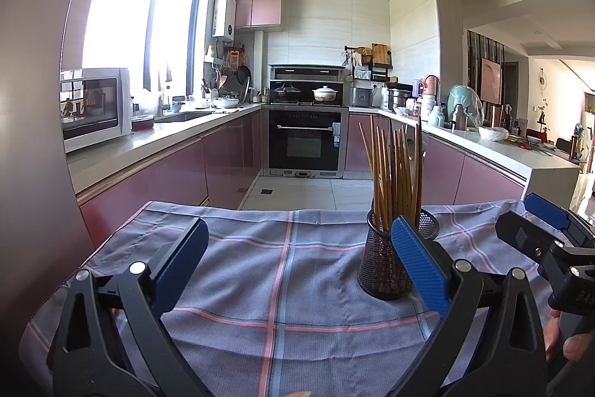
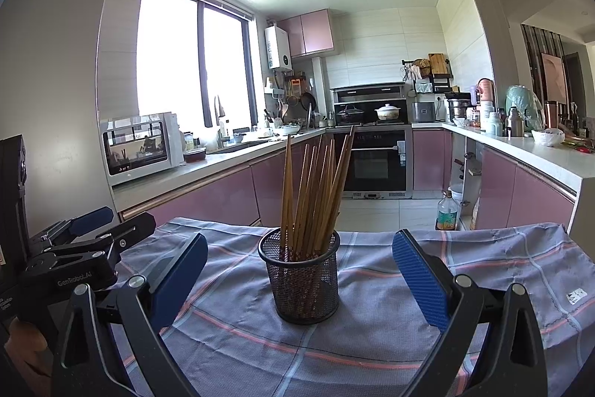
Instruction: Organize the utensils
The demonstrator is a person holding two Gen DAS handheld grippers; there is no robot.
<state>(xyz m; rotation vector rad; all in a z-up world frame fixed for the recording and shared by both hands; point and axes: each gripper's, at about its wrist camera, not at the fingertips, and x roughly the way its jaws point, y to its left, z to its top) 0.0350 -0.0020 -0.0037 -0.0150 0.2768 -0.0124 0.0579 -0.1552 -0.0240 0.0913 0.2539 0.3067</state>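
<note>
A black mesh cup [image 2: 303, 279] stands upright on the plaid cloth [image 2: 372, 341], holding several wooden chopsticks [image 2: 316, 196] that fan out above its rim. My right gripper [image 2: 299, 279] is open and empty, its blue pads on either side of the cup without touching it. In the left wrist view the cup [image 1: 383, 266] stands right of centre, partly behind my right-hand pad. My left gripper [image 1: 297, 263] is open and empty over bare cloth [image 1: 260, 266]. The right gripper [image 1: 550, 229] shows at the far right of that view.
The cloth covers a small table whose far edge drops to the kitchen floor [image 1: 297, 188]. Pink cabinets and counters run left and right, with a microwave [image 1: 95, 106] on the left and an oven [image 1: 305, 140] at the back. A bottle [image 2: 446, 213] stands on the floor.
</note>
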